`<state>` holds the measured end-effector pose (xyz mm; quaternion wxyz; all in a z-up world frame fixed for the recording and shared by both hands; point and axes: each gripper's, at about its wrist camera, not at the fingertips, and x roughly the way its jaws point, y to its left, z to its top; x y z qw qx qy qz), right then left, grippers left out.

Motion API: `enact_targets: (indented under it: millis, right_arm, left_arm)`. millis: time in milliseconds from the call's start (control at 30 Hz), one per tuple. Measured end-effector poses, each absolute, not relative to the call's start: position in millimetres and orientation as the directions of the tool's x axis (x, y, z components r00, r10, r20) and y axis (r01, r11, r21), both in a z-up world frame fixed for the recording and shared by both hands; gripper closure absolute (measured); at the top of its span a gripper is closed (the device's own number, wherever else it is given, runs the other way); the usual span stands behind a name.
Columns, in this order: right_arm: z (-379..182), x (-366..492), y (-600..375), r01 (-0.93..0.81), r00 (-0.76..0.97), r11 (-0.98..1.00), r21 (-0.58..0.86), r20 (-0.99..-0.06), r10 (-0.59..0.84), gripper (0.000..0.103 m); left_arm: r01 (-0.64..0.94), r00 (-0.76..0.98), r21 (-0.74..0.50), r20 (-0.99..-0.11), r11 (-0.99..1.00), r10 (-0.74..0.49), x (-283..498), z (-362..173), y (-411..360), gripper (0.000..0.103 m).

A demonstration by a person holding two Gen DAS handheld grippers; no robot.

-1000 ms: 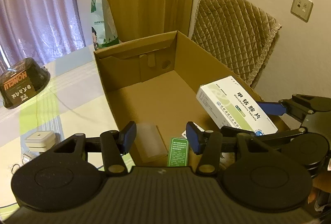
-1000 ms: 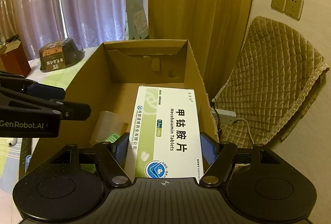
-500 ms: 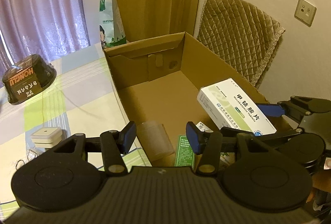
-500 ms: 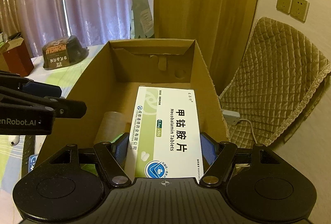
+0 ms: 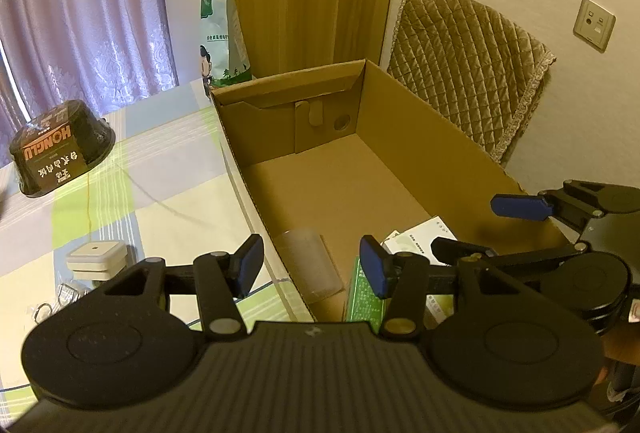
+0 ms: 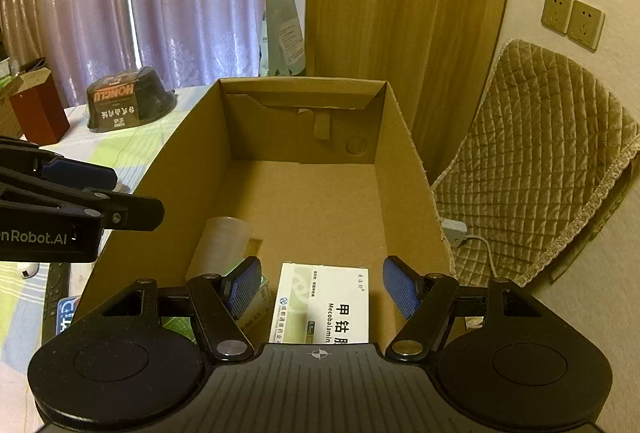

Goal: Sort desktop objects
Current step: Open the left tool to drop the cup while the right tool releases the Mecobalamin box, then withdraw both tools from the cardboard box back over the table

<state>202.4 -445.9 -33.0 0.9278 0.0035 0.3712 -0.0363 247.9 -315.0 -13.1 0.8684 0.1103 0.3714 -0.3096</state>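
The white-and-green Mecobalamin tablet box (image 6: 322, 307) lies flat on the floor of the open cardboard box (image 6: 304, 201), at its near end; it also shows as a white corner (image 5: 420, 239). My right gripper (image 6: 320, 289) hovers just above it, open, with both blue pads clear of it. A translucent plastic cup (image 6: 222, 245) lies on its side beside a small green packet (image 5: 362, 293). Over the carton's near left wall (image 5: 256, 201), my left gripper (image 5: 310, 267) is open and holds nothing.
A black upturned HONGLU bowl (image 5: 60, 149) and a small white square device (image 5: 96, 259) sit on the checked tablecloth to the left. A green-and-white bag (image 5: 218, 21) stands behind the carton. A quilted chair back (image 5: 468, 65) is on the right. A dark red box (image 6: 38, 109) stands far left.
My right gripper opened and let go of the tablet box, which dropped from a raised tilt to lie flat in the carton. Both grippers have drawn back a little.
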Motion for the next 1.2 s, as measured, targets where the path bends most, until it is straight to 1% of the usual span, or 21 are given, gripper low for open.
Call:
enact_targets:
  millis: [333,500,800,967,1100,1167,1200]
  right_arm:
    - [-23,198,-441,0.07,0.731,0.997,-0.025,-0.679,-0.068,0.033]
    - [-7,190,-434,0.069,0.747,0.997,-0.016,-0.662,-0.063,0.032]
    - [19,170,-409,0.042,0.765,0.999,-0.023,-0.642,-0.047,0.032]
    - [30,157,-392,0.026,0.777,0.999,-0.022,-0.628,-0.034,0.032]
    - [35,148,-377,0.009,0.785,1.0,-0.017,-0.619,-0.017,0.032]
    - [35,144,-369,-0.004,0.786,1.0,-0.009,-0.618,-0.003,0.032]
    - [34,142,-365,-0.01,0.786,1.0,-0.006,-0.619,0.004,0.032]
  left_arm:
    - [0.6,0.547,-0.042,-0.708,0.799,-0.448,242,-5,-297,0.055]
    - [0.584,0.559,-0.045,-0.702,0.81,-0.442,234,4,-281,0.055]
    - [0.544,0.591,-0.037,-0.693,0.838,-0.414,211,23,-240,0.051]
    - [0.508,0.613,-0.03,-0.689,0.861,-0.386,193,30,-208,0.043]
    - [0.464,0.623,-0.024,-0.702,0.886,-0.346,178,27,-176,0.04]
    - [0.441,0.627,-0.021,-0.708,0.897,-0.325,171,25,-160,0.036]
    - [0.43,0.629,-0.02,-0.711,0.903,-0.315,167,24,-152,0.035]
